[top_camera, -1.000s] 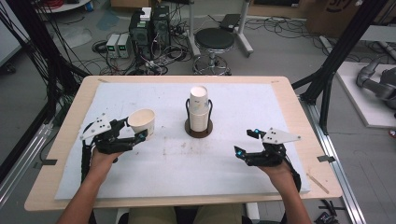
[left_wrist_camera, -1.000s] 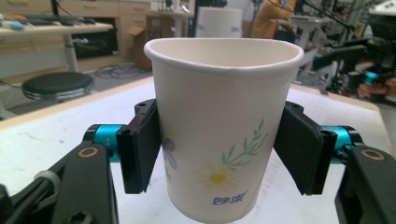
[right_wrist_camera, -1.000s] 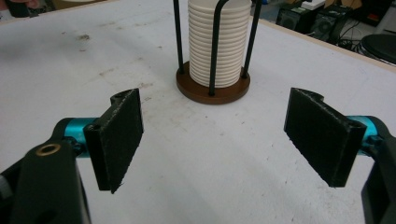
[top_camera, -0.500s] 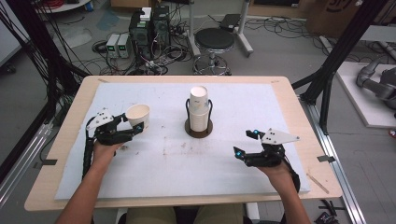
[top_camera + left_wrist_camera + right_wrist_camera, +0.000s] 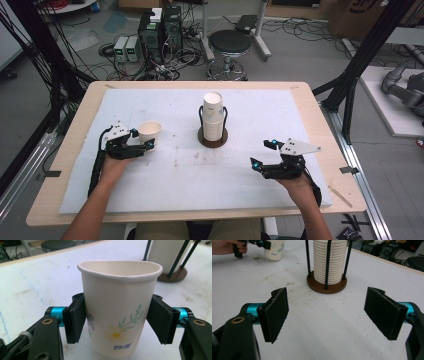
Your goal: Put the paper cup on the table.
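Left gripper [image 5: 145,146], clamping the paper cup [image 5: 149,133], has lowered it left of the cup stack [image 5: 213,117]; release seems next.

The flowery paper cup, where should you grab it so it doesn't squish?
Grip the paper cup around its middle wall, coming level from the side, as the left gripper does now. It stands upright, and its rim already bends under the squeeze, so press gently.
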{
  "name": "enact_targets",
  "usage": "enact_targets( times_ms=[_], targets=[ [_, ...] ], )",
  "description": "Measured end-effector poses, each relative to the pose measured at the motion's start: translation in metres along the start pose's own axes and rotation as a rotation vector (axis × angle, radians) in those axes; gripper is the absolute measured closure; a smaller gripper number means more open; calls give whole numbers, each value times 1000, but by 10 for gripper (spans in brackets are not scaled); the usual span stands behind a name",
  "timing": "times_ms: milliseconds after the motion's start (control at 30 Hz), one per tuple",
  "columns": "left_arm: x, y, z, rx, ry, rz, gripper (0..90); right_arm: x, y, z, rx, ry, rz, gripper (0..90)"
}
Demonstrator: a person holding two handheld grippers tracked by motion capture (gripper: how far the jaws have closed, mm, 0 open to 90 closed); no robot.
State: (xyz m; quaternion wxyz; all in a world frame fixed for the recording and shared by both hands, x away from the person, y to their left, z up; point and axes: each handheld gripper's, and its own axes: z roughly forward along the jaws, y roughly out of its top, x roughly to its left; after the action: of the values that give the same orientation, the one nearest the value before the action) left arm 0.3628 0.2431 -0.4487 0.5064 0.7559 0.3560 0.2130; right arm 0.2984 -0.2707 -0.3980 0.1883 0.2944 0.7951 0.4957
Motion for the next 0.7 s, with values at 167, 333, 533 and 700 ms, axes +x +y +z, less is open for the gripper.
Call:
enact_targets(
  times_ms=[167, 333, 533, 700],
  targets=[
    [-2, -3, -5, 36, 21, 2, 347, 0, 0, 0, -2, -1, -4, 201],
    [-2, -7, -11, 54, 25, -9, 339, 1, 0, 0, -2, 1, -6, 201],
    [-3, -7, -16, 30, 37, -70, 161, 0, 0, -1, 1, 1, -6, 201],
    [-5, -5, -36, -40, 38, -104, 147, -2, -2, -3, 6, -6, 0, 201]
  ],
)
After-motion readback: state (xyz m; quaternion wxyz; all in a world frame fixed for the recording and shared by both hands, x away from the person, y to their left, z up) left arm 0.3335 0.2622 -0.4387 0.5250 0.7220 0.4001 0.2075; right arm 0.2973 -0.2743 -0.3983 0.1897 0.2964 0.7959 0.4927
